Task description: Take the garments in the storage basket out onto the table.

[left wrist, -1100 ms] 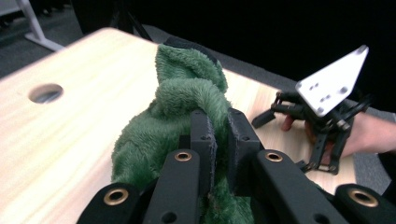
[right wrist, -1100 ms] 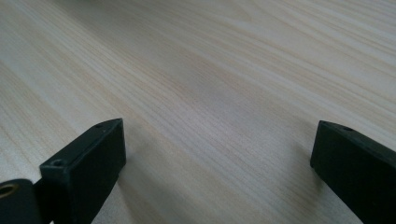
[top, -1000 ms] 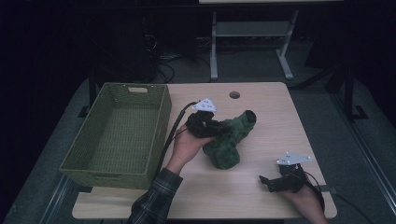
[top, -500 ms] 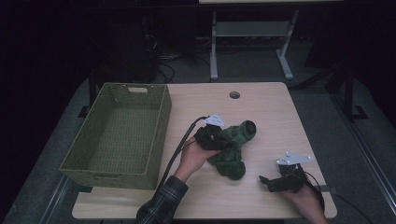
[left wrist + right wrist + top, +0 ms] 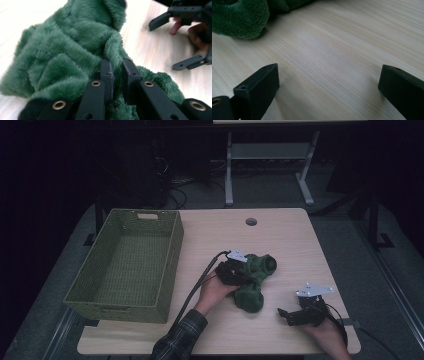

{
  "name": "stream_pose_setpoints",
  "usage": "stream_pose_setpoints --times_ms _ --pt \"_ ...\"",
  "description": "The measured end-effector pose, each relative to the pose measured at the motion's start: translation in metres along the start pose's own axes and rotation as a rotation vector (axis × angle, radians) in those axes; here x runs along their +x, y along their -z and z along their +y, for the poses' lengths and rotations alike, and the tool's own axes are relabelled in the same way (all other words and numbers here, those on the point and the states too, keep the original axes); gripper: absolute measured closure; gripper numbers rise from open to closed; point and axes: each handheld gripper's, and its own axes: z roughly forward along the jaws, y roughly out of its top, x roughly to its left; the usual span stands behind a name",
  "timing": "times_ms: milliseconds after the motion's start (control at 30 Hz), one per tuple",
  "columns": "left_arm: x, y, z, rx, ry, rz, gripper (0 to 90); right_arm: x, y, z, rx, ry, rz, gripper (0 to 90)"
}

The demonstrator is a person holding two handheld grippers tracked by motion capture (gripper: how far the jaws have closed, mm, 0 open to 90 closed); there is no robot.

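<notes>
One soft, floppy thing is all there is to deal with here: a green plush toy (image 5: pixel 252 280) lying near the middle of the worktop (image 5: pixel 280 245), a bit to the right of the woven green basket (image 5: pixel 125 265). I'd guess it's super light and squishy, nothing to break, but the fur probably slides and bunches, so grabbing a thick fold or a limb is the way to go, not the fat middle. Looks-wise it's deep green, shaggy, kind of crumpled into lumps, with a rounder end pointing away from the person.

The left hand-held gripper (image 5: pixel 117 72) is pinching a ridge of the fur, jaws nearly together with plush squeezed between them. The right hand-held gripper (image 5: pixel 327 82) sits low over bare wood nearby, jaws spread wide, nothing between them.
</notes>
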Motion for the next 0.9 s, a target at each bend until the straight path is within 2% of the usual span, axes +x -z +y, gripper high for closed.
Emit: stream_pose_setpoints --times_ms 100,200,367,500,667,900 --pt "0.000 -0.003 0.000 0.007 -0.012 0.004 76.3 0.000 0.000 0.000 0.000 0.000 0.000 3.0" --pt "-0.003 0.002 0.002 0.010 -0.032 0.012 66.6 0.000 0.000 0.000 0.000 0.000 0.000 3.0" --pt "-0.009 0.023 0.006 -0.007 -0.052 0.049 51.4 0.000 0.000 0.000 0.000 0.000 0.000 3.0" --pt "-0.012 0.042 0.003 -0.030 -0.053 0.065 47.2 0.000 0.000 0.000 0.000 -0.001 0.000 3.0" --pt "-0.014 0.063 -0.012 -0.052 -0.033 0.088 43.9 0.000 0.000 0.000 0.000 0.000 0.000 3.0" --pt "-0.011 0.079 -0.039 -0.066 -0.004 0.123 40.4 0.000 0.000 0.000 -0.001 0.001 -0.001 3.0"
